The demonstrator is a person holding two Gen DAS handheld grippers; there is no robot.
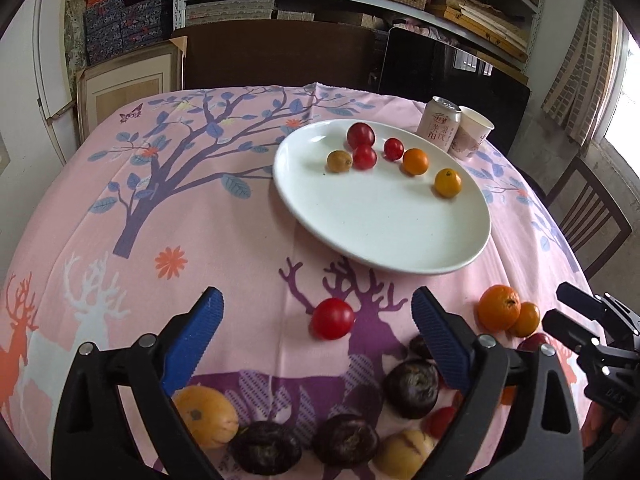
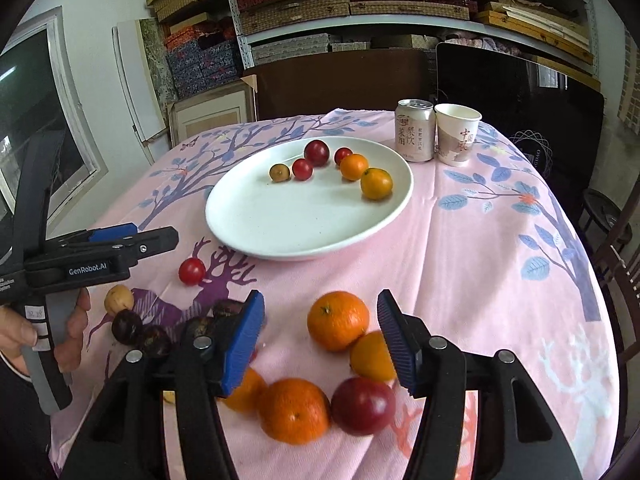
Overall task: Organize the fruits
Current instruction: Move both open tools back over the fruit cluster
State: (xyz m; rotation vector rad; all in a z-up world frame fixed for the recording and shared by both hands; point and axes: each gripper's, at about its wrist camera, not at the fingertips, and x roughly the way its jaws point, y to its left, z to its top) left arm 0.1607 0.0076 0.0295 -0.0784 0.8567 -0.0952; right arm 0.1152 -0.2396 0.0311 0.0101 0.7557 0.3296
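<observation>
A white plate [image 1: 380, 236] [image 2: 280, 232] holds several small fruits: red cherry tomatoes, a dark plum [image 1: 360, 135], a brownish fruit and two small oranges [image 1: 447, 183]. My left gripper [image 1: 318, 308] is open and empty, with a red tomato [image 1: 332, 318] on the cloth between its fingertips. Dark chestnut-like fruits [image 1: 412, 388] and yellow fruits [image 1: 206, 414] lie below it. My right gripper [image 2: 320, 312] is open and empty above an orange [image 2: 338, 320], with more oranges [image 2: 294, 410] and a red plum [image 2: 363, 405] beneath. The left gripper also shows in the right wrist view [image 2: 152, 240].
A drink can [image 2: 415, 129] and a paper cup [image 2: 456, 134] stand behind the plate at the table's far right. The table carries a pink patterned cloth [image 1: 200, 220]. A dark chair [image 1: 588, 216] is at the right; shelves with boxes are behind.
</observation>
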